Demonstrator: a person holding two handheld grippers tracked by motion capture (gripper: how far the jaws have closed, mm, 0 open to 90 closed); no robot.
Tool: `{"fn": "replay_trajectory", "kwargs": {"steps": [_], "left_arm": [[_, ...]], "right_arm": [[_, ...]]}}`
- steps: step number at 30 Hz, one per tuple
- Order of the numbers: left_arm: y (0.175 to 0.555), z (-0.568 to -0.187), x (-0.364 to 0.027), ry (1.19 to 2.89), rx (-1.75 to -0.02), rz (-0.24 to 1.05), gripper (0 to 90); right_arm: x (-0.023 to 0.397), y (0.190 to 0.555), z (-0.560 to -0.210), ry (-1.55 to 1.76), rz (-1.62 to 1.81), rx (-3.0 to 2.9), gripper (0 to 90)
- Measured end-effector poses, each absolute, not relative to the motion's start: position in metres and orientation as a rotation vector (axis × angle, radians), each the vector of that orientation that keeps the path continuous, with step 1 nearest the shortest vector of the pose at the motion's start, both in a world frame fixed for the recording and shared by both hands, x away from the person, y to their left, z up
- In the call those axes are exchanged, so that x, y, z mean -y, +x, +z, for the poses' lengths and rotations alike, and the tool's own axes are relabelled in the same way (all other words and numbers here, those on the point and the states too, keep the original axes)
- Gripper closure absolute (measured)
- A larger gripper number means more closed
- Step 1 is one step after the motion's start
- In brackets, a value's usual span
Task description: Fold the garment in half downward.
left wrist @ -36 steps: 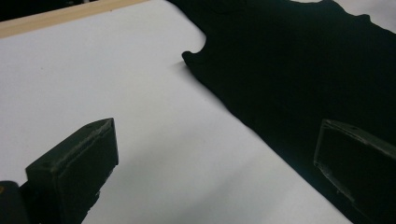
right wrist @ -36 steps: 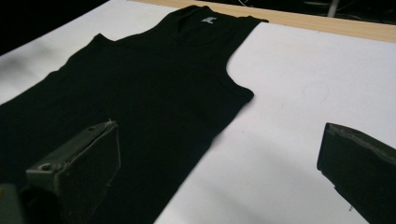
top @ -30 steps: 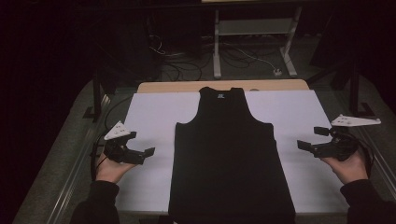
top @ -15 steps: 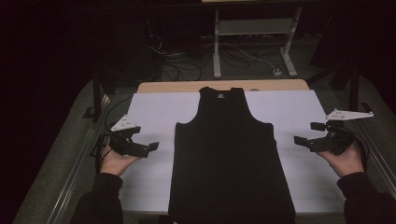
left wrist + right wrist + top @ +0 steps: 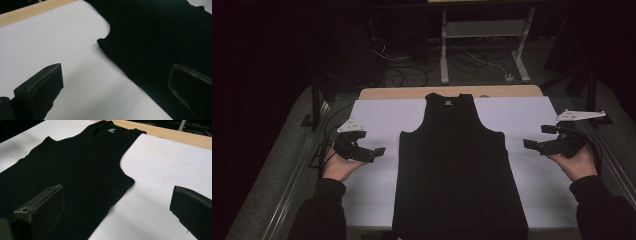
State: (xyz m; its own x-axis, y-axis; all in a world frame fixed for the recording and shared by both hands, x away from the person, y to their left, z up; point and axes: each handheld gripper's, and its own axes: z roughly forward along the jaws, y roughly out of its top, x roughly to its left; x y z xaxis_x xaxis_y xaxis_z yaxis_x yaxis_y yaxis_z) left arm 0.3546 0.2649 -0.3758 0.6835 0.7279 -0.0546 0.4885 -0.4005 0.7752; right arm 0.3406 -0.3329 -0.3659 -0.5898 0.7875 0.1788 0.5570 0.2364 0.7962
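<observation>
White sheeting on your desk (image 5: pixel 377 115) carries the black tank top (image 5: pixel 459 165) spread flat, neck away from you, and with your left claw (image 5: pixel 371 152) and right claw (image 5: pixel 537 146) both gaping either side of it, next close on its edges.
</observation>
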Motion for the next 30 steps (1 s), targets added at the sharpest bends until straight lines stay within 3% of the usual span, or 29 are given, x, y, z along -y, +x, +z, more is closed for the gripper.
{"fn": "replay_trajectory", "kwargs": {"steps": [30], "left_arm": [[0.394, -0.366, -0.247, 2.135, -0.909, 0.334, 0.0]], "right_arm": [[0.317, 0.380, -0.355, 1.253, 1.239, -2.309, 0.0]]}}
